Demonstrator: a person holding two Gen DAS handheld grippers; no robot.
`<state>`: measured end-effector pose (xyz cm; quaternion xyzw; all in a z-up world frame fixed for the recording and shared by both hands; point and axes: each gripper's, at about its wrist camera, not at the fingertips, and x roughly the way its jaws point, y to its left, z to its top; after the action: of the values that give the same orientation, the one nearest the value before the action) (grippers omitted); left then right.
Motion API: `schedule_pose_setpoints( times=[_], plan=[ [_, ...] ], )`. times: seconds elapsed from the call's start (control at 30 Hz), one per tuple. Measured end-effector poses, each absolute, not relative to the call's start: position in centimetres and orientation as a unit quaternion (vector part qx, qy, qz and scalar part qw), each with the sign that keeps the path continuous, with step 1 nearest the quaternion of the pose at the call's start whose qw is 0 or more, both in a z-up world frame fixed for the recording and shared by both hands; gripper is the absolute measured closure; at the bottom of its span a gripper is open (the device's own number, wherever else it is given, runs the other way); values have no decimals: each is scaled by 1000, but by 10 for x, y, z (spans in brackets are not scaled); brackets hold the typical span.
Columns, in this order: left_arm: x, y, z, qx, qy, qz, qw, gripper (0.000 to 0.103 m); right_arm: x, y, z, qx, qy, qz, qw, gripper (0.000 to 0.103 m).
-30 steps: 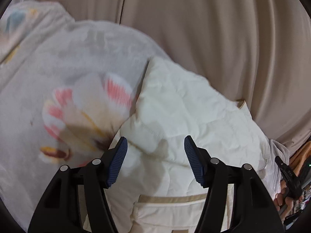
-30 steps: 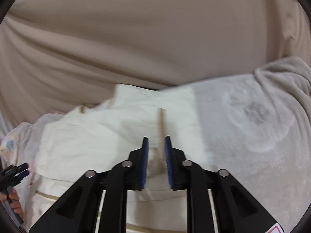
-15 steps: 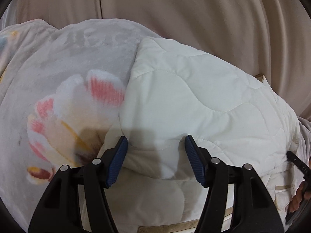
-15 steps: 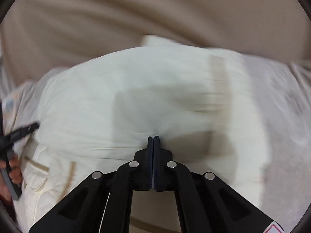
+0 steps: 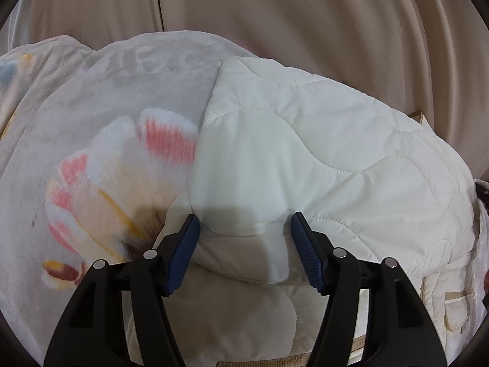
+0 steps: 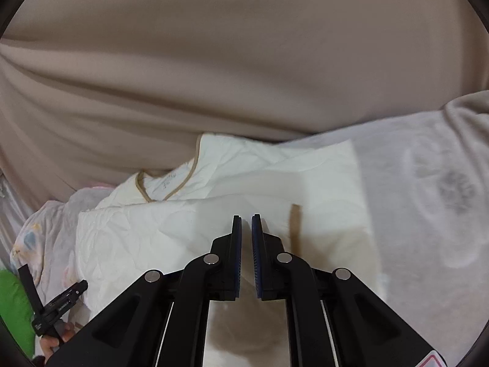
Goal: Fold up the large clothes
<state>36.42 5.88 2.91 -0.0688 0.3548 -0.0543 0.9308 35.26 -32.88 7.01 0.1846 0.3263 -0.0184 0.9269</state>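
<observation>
Lying on one grey fleece blanket point(image 5: 101, 98) with a flower print, one cream quilted jacket point(image 5: 321, 159) is folded over itself, so two layers show, and a beige curtain point(image 6: 232, 61) hangs behind. One left gripper point(image 5: 243, 238) stands with its two blue pads point(image 5: 183, 253) wide apart, one at each side of the folded edge, and nothing is between them that they pinch. One right gripper point(image 6: 247, 238) hovers over the jacket point(image 6: 189, 223) near its tan-trimmed collar point(image 6: 171, 183), with its two fingers almost together, a thin gap between, gripping nothing.
</observation>
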Motion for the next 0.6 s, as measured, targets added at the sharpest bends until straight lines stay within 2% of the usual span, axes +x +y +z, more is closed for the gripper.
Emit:
schedule_pose_setpoints(
  times=[0.03, 0.13, 0.2, 0.23, 0.3, 0.33, 0.37, 0.4, 0.47, 0.53, 0.6],
  plan=[
    [364, 59, 29, -70, 354, -56, 931, 42, 360, -336, 58, 169, 340, -43, 924, 103],
    [366, 59, 28, -70, 355, -64, 930, 42, 354, -365, 43, 211, 326, -47, 920, 103],
    [367, 61, 27, -73, 356, -61, 930, 42, 332, -374, 52, 197, 325, -130, 916, 103],
    [367, 62, 28, -76, 356, -62, 929, 42, 320, -377, 57, 198, 321, -121, 918, 97],
    [362, 66, 31, -82, 353, -66, 929, 42, 282, -382, 67, 184, 324, -110, 922, 97],
    [356, 67, 35, -83, 352, -70, 929, 40, 261, -382, 70, 171, 329, -100, 923, 92],
    [347, 71, 38, -82, 354, -74, 929, 34, 231, -380, 72, 152, 338, -87, 925, 89],
    [337, 76, 41, -81, 361, -72, 926, 17, 209, -380, 71, 139, 345, -78, 925, 87],
    [310, 91, 46, -86, 375, -88, 919, 14, 152, -376, 64, 119, 361, -57, 923, 64],
    [280, 109, 47, -87, 393, -105, 909, 14, 94, -375, 53, 120, 378, -39, 917, 51],
    [252, 129, 43, -96, 414, -106, 899, 12, 50, -373, 36, 149, 406, -24, 902, 46]
  ],
)
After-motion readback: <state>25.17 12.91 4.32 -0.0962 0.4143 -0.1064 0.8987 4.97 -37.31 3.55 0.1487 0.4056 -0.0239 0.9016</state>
